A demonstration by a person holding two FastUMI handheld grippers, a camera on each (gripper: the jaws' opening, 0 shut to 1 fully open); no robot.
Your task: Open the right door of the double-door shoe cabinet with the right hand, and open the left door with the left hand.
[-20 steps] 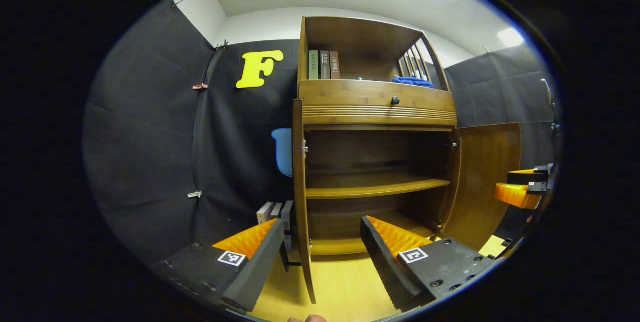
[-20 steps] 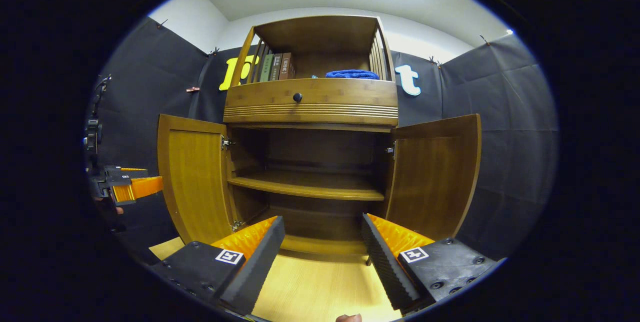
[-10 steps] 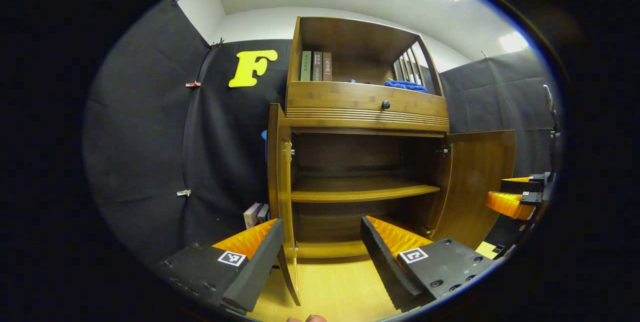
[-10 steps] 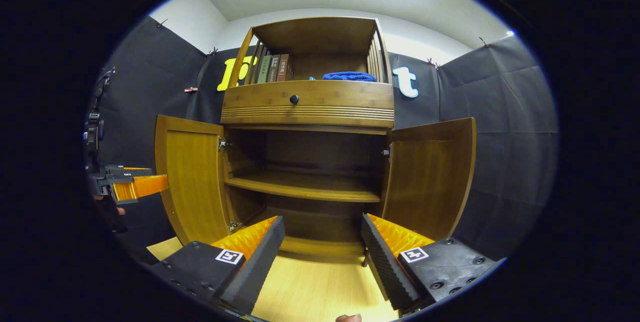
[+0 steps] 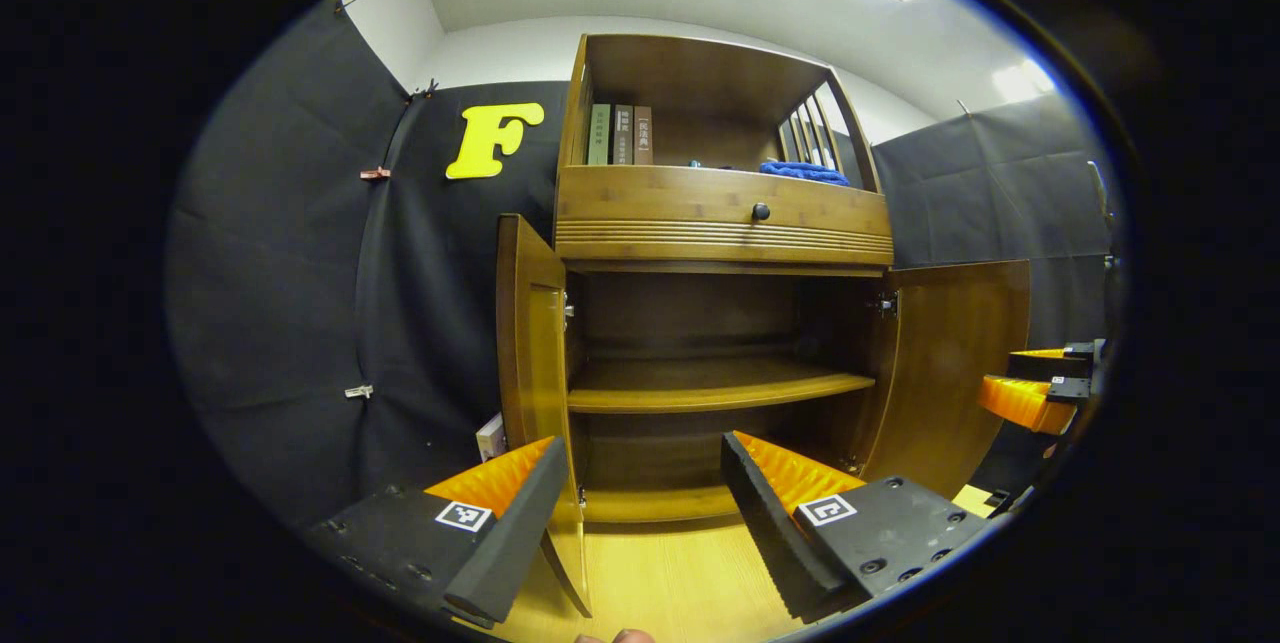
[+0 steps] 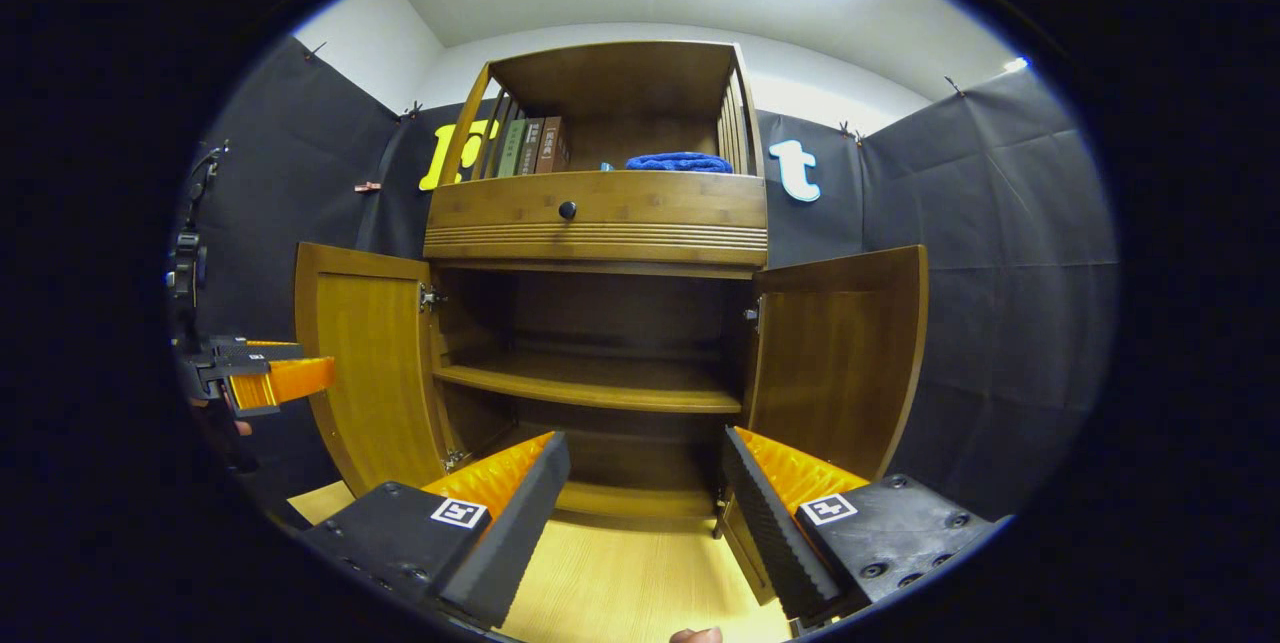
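The wooden shoe cabinet [image 5: 720, 223] stands ahead with both lower doors swung open. In the left gripper view the left door [image 5: 530, 353] is seen almost edge-on, and the right door [image 5: 950, 363] shows its inner face. My left gripper [image 5: 640, 463] is open and empty, low in front of the cabinet, touching neither door. The right gripper [image 5: 1030, 393] hovers beyond the right door. In the right gripper view the left door [image 6: 370, 373] and right door [image 6: 840, 363] stand wide, with my right gripper [image 6: 645, 458] open and empty between them. The left gripper [image 6: 265, 378] floats left of the left door.
A drawer with a black knob [image 6: 568, 210] sits above the doors. Books [image 6: 525, 145] and a blue cloth [image 6: 678, 162] lie on the top shelf. The inner shelf [image 6: 590, 385] is bare. Some books [image 5: 490, 435] lean by the cabinet's left side. The floor [image 6: 620, 583] is light wood.
The cabinet has slid leftward in both views as the grippers drifted. In the left gripper view the left door now shows more of its face. Both doors keep their angle and both grippers stay open.
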